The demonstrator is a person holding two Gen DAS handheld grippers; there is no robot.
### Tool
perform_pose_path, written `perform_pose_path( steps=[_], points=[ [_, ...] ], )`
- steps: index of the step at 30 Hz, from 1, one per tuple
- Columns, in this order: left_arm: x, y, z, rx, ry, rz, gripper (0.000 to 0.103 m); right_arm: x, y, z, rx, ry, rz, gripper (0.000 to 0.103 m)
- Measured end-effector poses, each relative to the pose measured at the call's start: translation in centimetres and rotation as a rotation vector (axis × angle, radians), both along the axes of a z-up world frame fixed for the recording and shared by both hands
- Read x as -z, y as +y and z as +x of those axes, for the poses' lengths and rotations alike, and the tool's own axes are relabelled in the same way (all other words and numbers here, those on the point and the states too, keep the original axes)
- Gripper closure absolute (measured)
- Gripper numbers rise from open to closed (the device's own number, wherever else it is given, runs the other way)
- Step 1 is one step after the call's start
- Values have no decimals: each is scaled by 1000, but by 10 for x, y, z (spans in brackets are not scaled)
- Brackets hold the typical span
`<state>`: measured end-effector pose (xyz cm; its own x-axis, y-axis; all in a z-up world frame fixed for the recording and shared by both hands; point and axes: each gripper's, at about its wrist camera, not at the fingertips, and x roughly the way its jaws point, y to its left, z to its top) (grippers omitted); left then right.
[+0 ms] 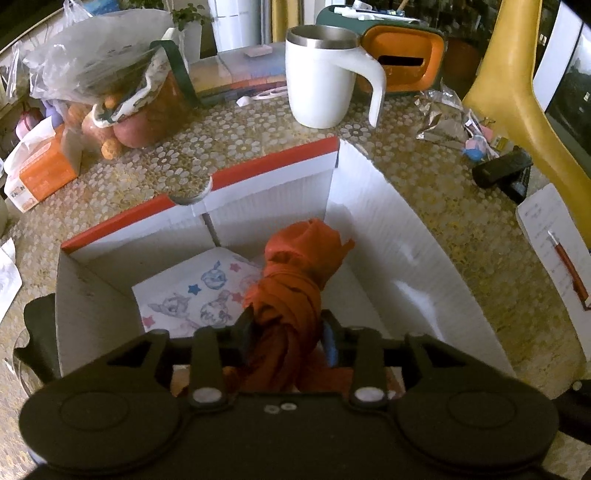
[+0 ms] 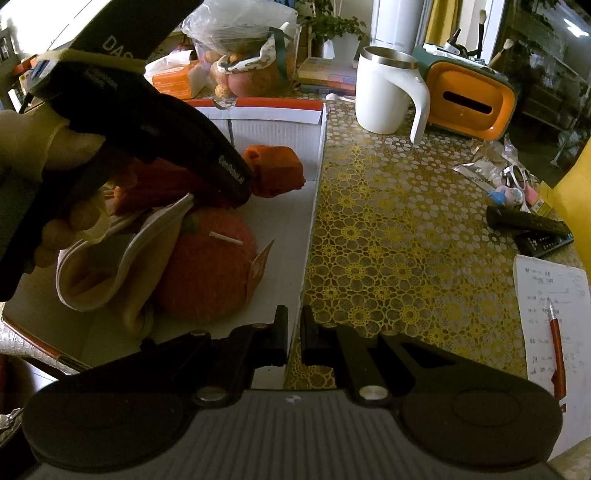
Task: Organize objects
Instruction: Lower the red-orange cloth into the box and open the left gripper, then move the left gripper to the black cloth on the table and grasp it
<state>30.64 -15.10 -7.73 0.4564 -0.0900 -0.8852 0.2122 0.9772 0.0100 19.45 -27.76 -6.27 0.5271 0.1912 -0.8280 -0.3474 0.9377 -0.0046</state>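
Left tongs (image 1: 286,332) gripping a twisted orange cloth (image 1: 295,269), holding it inside the white box (image 1: 388,229) on the counter (image 2: 388,229), above a printed paper (image 1: 192,295). Right tongs (image 2: 293,332) pinching the box's side wall beside an orange plush (image 2: 207,269).

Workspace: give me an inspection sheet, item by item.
Surface: table under a gold floral lace cover.
Job's things: white cardboard box with red edge, open; twisted orange cloth held over it; patterned cloth, orange plush pumpkin and cream fabric inside.
Clutter: white mug, orange tissue holder, fruit bag, tissue pack, foil wrapper, remote, notepad with pen.
Grippers: left claw shut on the orange cloth; right claw nearly closed around the box wall.
Cables: nothing seen.
Surroundings: potted plant, yellow chair.
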Motion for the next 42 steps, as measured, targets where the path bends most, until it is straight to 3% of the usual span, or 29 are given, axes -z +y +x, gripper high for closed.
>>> perform_pose_path(
  steps=[3, 5, 10, 13, 28, 42],
  points=[
    [-4, 1, -3, 17, -11, -16, 57, 0, 1, -1, 0, -2, -6, 97],
    [-8, 2, -6, 21, -35, -13, 41, 0, 2, -2, 1, -2, -11, 97],
    [-20, 6, -14, 27, -68, -52, 39, 0, 3, -3, 3, -2, -21, 97],
    [-28, 11, -21, 31, -92, -72, 30, 0, 4, -3, 5, -2, -26, 97],
    [-69, 49, -57, 31, -191, -147, 30, -1, 8, -5, 10, -7, -52, 97],
    [-89, 104, -94, -31, -269, -147, 26, -1, 11, -8, 6, -9, -72, 97]
  ],
)
